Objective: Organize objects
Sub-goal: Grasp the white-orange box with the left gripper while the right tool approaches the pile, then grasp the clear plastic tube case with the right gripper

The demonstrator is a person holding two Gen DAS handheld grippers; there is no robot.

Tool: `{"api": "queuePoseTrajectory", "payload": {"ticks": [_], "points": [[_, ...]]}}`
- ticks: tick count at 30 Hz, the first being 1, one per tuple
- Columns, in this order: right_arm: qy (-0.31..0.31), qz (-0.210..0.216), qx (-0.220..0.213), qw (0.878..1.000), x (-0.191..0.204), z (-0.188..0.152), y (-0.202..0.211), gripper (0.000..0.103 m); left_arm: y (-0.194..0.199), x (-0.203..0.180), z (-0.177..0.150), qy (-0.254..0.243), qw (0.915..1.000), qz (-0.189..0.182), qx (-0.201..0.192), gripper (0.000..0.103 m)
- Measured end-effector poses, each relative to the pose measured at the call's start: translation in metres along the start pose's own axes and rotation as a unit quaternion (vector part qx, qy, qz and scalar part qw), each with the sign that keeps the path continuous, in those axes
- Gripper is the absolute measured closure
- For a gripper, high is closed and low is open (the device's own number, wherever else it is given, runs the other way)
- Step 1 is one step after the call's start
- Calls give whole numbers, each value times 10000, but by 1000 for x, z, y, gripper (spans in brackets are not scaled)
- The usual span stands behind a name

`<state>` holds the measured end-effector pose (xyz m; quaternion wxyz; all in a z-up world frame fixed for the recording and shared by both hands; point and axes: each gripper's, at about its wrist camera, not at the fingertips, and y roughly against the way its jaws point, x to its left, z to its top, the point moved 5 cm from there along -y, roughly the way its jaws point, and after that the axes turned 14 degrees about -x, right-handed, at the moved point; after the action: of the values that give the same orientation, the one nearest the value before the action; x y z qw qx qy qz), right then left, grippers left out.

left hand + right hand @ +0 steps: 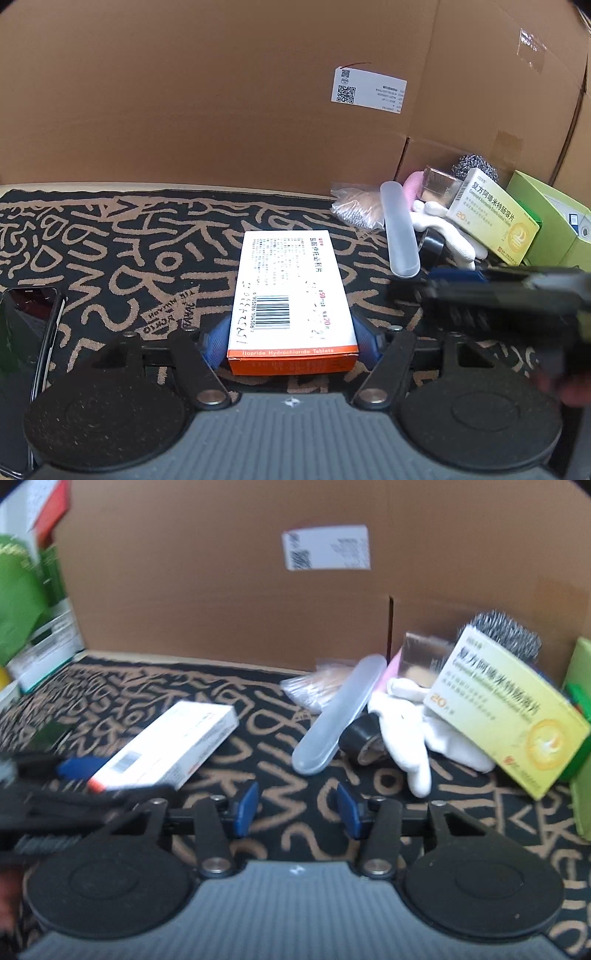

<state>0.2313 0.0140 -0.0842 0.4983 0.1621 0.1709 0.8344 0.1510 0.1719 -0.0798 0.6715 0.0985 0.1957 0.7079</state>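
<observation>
a black cloth (122, 236) with tan squiggles covers the bench, with brown cardboard (207, 92) behind. the left tool (291, 343) holds the white and orange pill box (288, 295). the right tool (295, 810) is partly open with nothing in it. only the left view shows a phone (33, 321); only the right view shows green packs (18, 590).

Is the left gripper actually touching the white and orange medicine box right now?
Touching. In the left wrist view, the left gripper has both blue pads against the sides of the white and orange medicine box, with no gap showing.
</observation>
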Motion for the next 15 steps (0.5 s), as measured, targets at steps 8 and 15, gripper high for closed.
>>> {"api": "queuePoseTrajectory", "payload": {"ticks": [8, 15], "points": [[-67, -511, -160, 9985, -8, 9, -27, 73, -5, 1, 0, -11, 10000, -53, 6, 33], [108, -194, -32, 9997, -16, -15, 36, 92, 12, -20, -10, -425, 9978, -471, 166, 33]]}}
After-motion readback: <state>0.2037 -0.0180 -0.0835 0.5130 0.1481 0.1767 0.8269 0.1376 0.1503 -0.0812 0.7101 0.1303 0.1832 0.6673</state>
